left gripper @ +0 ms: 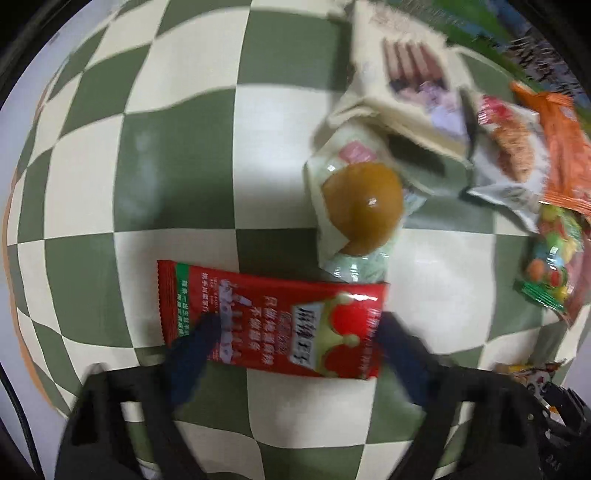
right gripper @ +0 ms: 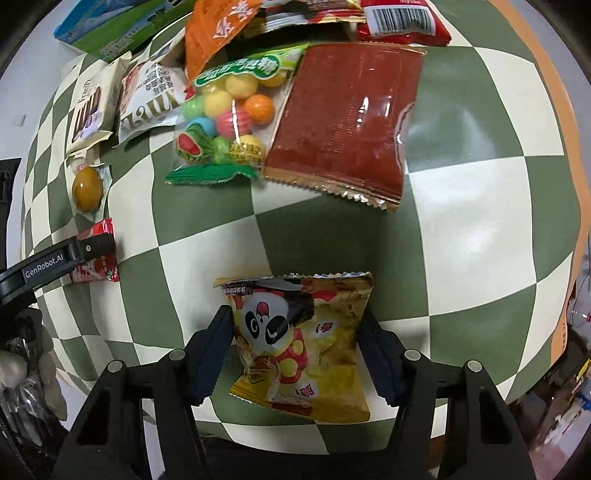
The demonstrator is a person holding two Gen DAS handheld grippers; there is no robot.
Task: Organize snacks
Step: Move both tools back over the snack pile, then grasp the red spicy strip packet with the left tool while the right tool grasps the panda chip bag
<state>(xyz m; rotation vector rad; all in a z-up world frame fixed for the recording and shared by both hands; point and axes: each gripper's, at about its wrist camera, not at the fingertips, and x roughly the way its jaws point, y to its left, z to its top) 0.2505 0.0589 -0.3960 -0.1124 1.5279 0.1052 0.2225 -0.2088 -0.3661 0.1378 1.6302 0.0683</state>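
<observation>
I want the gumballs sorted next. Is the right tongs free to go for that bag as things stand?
Probably not yet: the right tongs straddle the yellow panda packet. The gumball bag lies uncovered farther ahead, with bare cloth between.

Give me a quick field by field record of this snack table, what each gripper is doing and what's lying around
surface: green and cream checkered cloth
left gripper: jaws open, straddling the red snack packet
right gripper: jaws open, either side of the yellow panda packet
loose pile: gumball bag, dark red sachet, orange packet, white wafer packet
near the left gripper: wrapped brown egg
motion blur: left wrist view is smeared; print unreadable
</observation>
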